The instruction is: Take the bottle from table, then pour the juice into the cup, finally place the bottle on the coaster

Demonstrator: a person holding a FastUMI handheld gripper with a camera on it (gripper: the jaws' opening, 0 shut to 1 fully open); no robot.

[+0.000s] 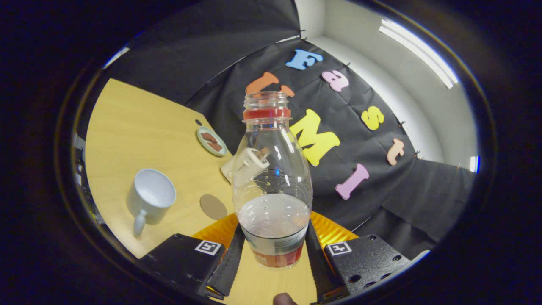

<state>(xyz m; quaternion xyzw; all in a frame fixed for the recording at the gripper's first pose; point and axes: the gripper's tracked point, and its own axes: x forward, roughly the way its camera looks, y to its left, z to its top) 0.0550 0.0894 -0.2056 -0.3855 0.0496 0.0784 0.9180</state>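
Bottle [272, 186] sits between the jaws of the gripper [273, 250], both fingers [232, 258] pressed against its lower body at the label band, so the grab looks made. Bottle is clear plastic, cap off, red ring at the neck, pale juice filling only the lower part. It reads as upright relative to the gripper, while the worktop [127, 127] appears tilted, so the whole rig may be lifted or angled; cannot tell for sure if the bottle base is off the worktop. Cup [151, 198] is a white mug, standing mouth open, handle toward the gripper, well apart from the bottle and off to its left. Inside looks white and empty as far as visible, so judging the pour is not yet done. Coaster [213, 206] is a small round tan disc lying flat between the cup and the bottle, nothing on it. Beyond the bottle a pale plastic object [243, 166] is seen partly through the bottle, and farther back a small dish [211, 141] with brownish pieces; neither is in the task. Progress judgement: step one, taking the bottle, done or nearly done; left to do are carrying over to the cup, tipping to pour, then setting the bottle down on the coaster.
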